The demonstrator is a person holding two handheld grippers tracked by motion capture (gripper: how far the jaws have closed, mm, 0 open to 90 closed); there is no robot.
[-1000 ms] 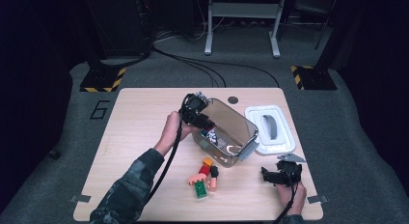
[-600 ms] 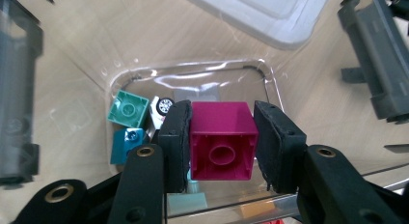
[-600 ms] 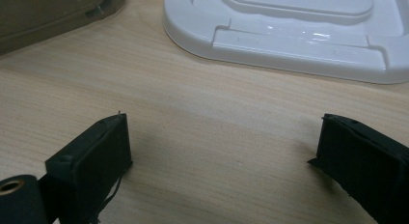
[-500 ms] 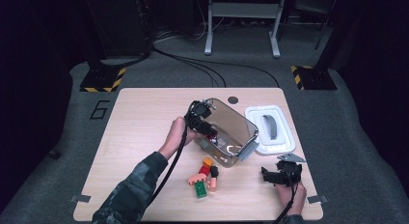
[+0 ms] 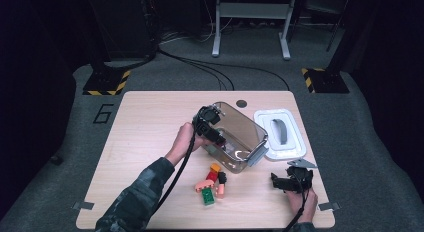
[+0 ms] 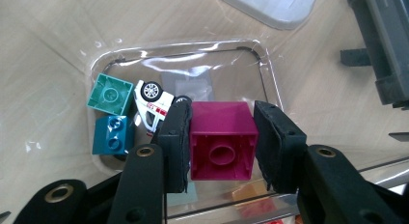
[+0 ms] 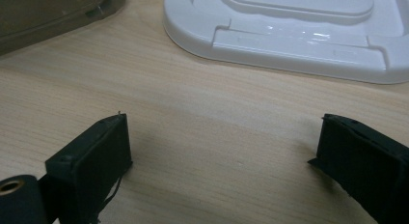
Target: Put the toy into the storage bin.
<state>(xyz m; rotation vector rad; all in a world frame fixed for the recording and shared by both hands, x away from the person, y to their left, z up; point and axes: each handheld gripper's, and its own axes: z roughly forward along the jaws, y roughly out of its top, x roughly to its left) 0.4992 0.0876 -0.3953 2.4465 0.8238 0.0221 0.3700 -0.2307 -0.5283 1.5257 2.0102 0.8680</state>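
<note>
One pale wooden table (image 5: 145, 137) is set on grey carpet (image 5: 380, 142) in a dark room. A magenta block (image 6: 222, 139) is clamped by the left gripper (image 6: 221, 137) over the clear bin (image 5: 250, 127). The right gripper (image 7: 219, 161) is held agape, near right.

A clear tub (image 5: 248, 134) stands near the middle of the table (image 5: 145, 127), its lid (image 5: 279, 133) just beside it toward the right edge. Inside the tub lie two bricks (image 6: 111, 93) and a toy car (image 6: 152, 101). Loose bricks (image 5: 211, 182) lie between tub and near edge.
</note>
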